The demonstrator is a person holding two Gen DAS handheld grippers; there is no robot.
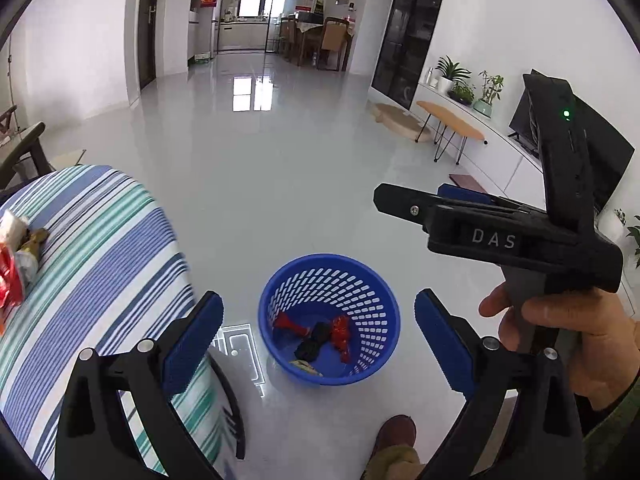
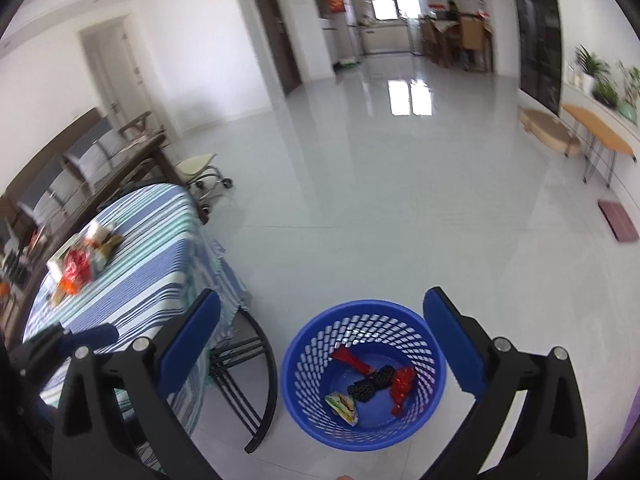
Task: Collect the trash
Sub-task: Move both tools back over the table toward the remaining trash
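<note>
trash lay in the bottom of a blue basket on the pale tiled floor: a red crumpled wrapper, a black waffle-textured piece, a second red wrapper, and a green-and-yellow sachet by the near wall. more of it sat unpicked on the table, a heap of red, white and gold wrappers well away from the basket.

left gripper hung over the basket with its jaws wide apart and nothing between them. right gripper did the same, fingers spread and bare. in the left wrist view the right gripper showed side-on, its handle held in a hand. judged: both were spread above the basket because that was where a drop belonged, and spread jaws suited the next pick.

basket sat just beside the table's edge, probably so the carry from cloth to bin stayed short. it was moulded plastic, round, tapering down, walls pierced with rows of small slots, base solid. table wore a striped cloth in blue, teal and white that draped over the side; dark curved metal legs showed beneath. gripper pads were flat, blue, set on black arms. floor was glossy and threw back window light.

a brown shoe stood near the basket.
</note>
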